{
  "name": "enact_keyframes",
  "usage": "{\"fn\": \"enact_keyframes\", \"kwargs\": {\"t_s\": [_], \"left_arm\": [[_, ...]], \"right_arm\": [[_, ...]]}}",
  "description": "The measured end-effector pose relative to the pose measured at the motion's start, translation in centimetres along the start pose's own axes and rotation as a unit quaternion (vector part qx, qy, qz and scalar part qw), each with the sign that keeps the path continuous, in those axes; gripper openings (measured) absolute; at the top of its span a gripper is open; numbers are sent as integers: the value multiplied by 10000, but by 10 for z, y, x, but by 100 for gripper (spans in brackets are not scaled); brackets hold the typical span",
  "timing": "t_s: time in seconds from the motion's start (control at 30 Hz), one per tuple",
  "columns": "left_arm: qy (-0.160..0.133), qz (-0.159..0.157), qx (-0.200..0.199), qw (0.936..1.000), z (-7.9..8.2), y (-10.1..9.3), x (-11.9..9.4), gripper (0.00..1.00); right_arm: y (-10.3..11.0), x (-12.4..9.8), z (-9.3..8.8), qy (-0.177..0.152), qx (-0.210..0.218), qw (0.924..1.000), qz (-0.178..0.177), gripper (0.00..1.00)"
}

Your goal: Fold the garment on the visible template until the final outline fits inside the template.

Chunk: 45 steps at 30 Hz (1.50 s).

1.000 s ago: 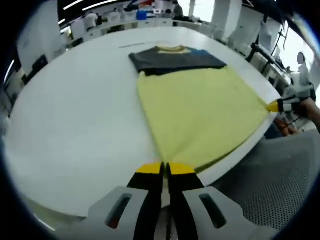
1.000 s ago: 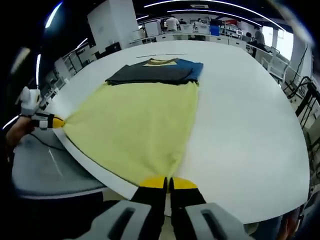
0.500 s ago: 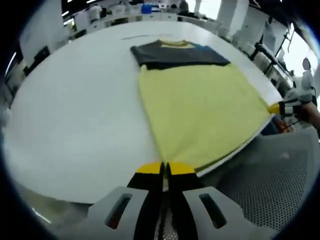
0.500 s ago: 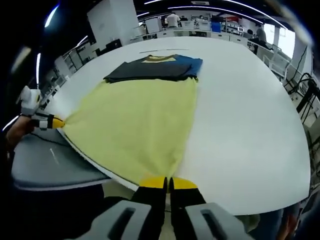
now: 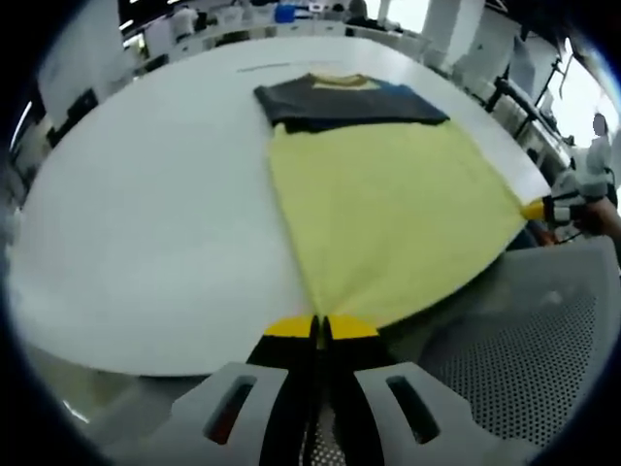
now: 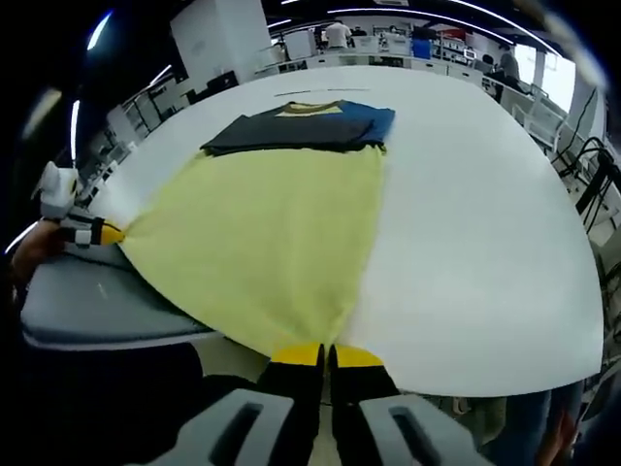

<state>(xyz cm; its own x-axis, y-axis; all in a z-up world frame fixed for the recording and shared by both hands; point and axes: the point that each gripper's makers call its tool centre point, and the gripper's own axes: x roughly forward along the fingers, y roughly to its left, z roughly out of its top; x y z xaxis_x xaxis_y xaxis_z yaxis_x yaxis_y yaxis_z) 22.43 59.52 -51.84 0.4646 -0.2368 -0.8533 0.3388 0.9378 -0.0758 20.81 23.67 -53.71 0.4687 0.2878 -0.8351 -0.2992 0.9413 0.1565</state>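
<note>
The garment is spread across the white table, its yellow hem drawn past the near edge. One hem corner is clamped in the closed left gripper, the other in the closed right gripper.

A large open lab or workshop hall

A big white table stands under long ceiling light strips. Behind it run rows of workbenches crowded with equipment, with people standing at them, white pillars and bright windows. A grey mesh chair sits at the table's edge.
</note>
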Motion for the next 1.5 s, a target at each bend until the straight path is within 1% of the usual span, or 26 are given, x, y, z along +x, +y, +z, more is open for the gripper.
{"fn": "enact_keyframes", "kwargs": {"t_s": [0.1,0.13,0.2,0.33,0.47,0.6,0.73,0.9,1.0,1.1,1.13,1.17,1.33,1.47,1.5], "left_arm": [[6,-9,12,10000,-1,-1,-1,0],[9,-51,115,9999,-2,-3,-2,0],[67,-72,187,9998,-4,-5,-3,0],[111,-73,311,9994,-6,-6,-9,0],[49,-99,222,9997,-3,-6,-13,0],[-25,-129,171,9998,2,-6,-18,0],[-100,-143,336,9993,12,-6,-24,0],[-228,-127,353,9990,27,-5,-30,0],[-325,-148,345,9988,35,-5,-34,0],[-365,-144,354,9986,41,-4,-37,0],[-399,-130,370,9984,46,-3,-40,0],[-409,-128,372,9984,47,-3,-41,0],[-541,-167,252,9981,64,1,-45,0],[-743,-258,79,9969,81,5,-48,0],[-751,-268,44,9968,85,7,-48,0]], "right_arm": [[2,-4,0,1,-28,10000,2,0],[2,-6,1,-20,-85,9999,-60,0],[3,-9,1,7,-217,9997,-91,0],[6,-17,-2,50,-222,9997,-68,0],[7,-20,0,-4,-203,9998,-69,0],[7,-24,6,-81,-205,9997,-109,0],[6,-28,14,-122,-277,9994,-154,0],[4,-36,31,-313,-271,9990,-160,0],[5,-42,42,-420,-137,9990,-70,0],[6,-46,49,-487,-188,9986,-70,0],[6,-49,55,-540,-211,9983,-70,0],[6,-51,58,-566,-217,9981,-76,0],[4,-54,72,-630,-215,9977,-90,0],[2,-55,83,-682,-254,9973,-120,0],[1,-55,87,-709,-234,9971,-124,0]]}}
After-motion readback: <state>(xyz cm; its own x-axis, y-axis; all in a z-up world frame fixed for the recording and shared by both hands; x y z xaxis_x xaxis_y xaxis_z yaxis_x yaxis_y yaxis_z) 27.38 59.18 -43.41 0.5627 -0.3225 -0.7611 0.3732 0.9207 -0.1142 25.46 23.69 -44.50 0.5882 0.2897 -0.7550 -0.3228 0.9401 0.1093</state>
